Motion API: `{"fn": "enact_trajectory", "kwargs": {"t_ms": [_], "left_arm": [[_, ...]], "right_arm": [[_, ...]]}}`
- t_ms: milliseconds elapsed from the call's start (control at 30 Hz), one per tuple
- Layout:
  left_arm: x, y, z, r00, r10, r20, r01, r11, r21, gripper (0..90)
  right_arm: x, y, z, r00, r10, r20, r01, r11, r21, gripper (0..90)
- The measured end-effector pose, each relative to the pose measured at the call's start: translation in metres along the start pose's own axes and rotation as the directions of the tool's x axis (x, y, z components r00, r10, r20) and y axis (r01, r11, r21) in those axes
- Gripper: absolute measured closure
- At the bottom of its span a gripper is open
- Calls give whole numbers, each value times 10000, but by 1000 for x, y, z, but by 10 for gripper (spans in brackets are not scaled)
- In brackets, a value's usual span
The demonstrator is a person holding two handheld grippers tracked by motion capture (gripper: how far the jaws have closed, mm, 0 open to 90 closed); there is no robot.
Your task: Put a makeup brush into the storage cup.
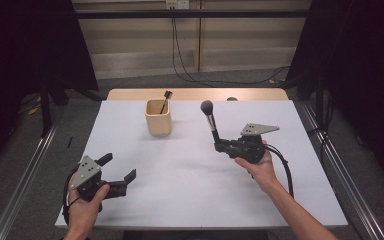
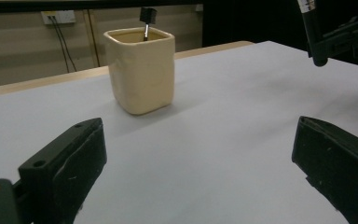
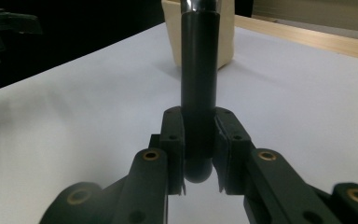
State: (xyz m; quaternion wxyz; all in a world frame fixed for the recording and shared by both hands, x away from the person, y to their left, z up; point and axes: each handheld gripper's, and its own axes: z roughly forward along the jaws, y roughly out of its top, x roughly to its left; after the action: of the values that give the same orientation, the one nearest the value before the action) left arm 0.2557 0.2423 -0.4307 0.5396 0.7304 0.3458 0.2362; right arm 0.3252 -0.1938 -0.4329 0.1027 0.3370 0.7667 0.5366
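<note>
A makeup brush (image 1: 209,116) with a black handle, silver collar and round dark head is clamped by its handle end in my right gripper (image 1: 219,144), head pointing up and away. In the right gripper view the black handle (image 3: 199,79) stands between the two pads, which press on it. A cream square cup (image 1: 158,116) stands at the table's far middle with a small black-tipped brush (image 1: 166,99) inside; the cup (image 2: 141,70) also sits ahead in the left gripper view. My left gripper (image 1: 119,170) rests near the front left corner, jaws wide apart with nothing between them.
The table's white top (image 1: 190,185) ends in a wooden strip (image 1: 195,94) at the far edge. Black curtains flank both sides. Cables hang down the wall behind. The right gripper's cable (image 1: 284,170) trails along the forearm.
</note>
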Motion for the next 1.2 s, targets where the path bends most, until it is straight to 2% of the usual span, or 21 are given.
{"fn": "enact_trajectory", "kwargs": {"t_ms": [400,600,700,867,1200], "left_arm": [[-15,10,14,9984,161,540,-159,9999,-50,29],[-19,17,22,9978,101,653,-88,9998,-195,29],[-27,23,27,9972,270,694,-250,9993,-293,34],[-37,34,33,9933,403,1081,-350,9981,-504,29],[-46,44,56,9873,523,1503,-461,9979,-444,25]], "right_arm": [[14,-1,10,9986,-249,-466,257,9996,154,753],[22,0,14,9968,-299,-744,308,9995,113,753],[26,1,15,9965,-363,-749,373,9992,117,753],[29,2,16,9953,-408,-883,416,9991,73,753],[38,2,21,9915,-479,-1211,491,9988,71,753]]}}
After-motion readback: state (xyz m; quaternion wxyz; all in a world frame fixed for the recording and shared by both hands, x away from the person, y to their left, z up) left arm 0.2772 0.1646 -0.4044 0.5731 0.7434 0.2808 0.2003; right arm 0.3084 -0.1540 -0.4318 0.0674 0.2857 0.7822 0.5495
